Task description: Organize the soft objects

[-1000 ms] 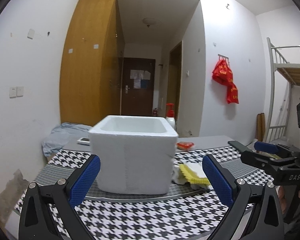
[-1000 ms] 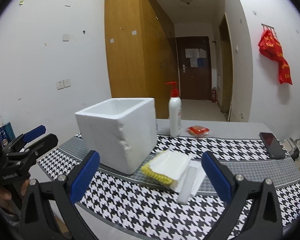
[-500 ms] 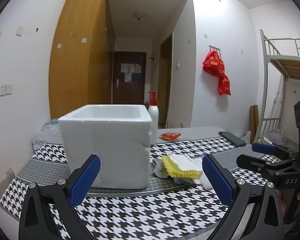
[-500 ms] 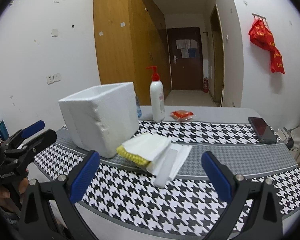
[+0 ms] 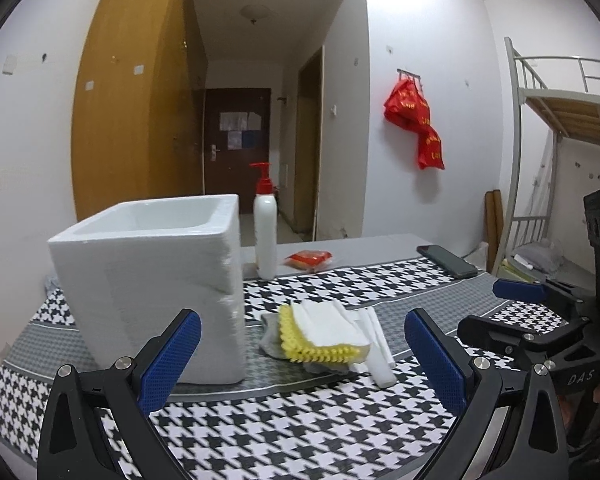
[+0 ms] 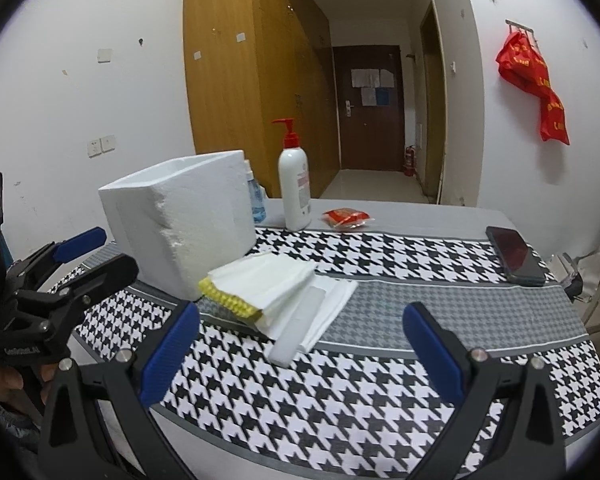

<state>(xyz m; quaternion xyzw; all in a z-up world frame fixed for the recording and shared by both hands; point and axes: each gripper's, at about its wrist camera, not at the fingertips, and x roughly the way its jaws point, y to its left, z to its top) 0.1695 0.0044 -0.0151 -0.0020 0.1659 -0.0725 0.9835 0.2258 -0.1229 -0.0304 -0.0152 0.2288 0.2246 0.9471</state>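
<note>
Both tools are up off the table and gripping nothing. The left gripper [image 5: 300,356] has its blue pads spread wide, and the right gripper [image 6: 300,344] is just as wide apart. Between them lies the soft pile [image 6: 268,284]: folded white cloths [image 5: 328,328] on top of a yellow sponge [image 5: 316,350], with a grey rag [image 5: 270,338] peeking out underneath, mostly covered. A white strip [image 6: 296,330] slants across the near edge of the pile; what it is made of is hard to tell. All this sits on the checked tablecloth [image 6: 380,384], just beside the white foam box [image 5: 156,280]. The box's inside shows only near the rim. Behind it stands a pump bottle [image 6: 295,188], and a blue bottle [image 6: 256,196] is half hidden by the box corner. A red packet [image 6: 346,217] lies further back and a dark phone [image 6: 514,254] lies at the table's right edge. From the right wrist view, a hand [image 6: 4,380] under the left tool is barely visible, cut off by the frame.
</note>
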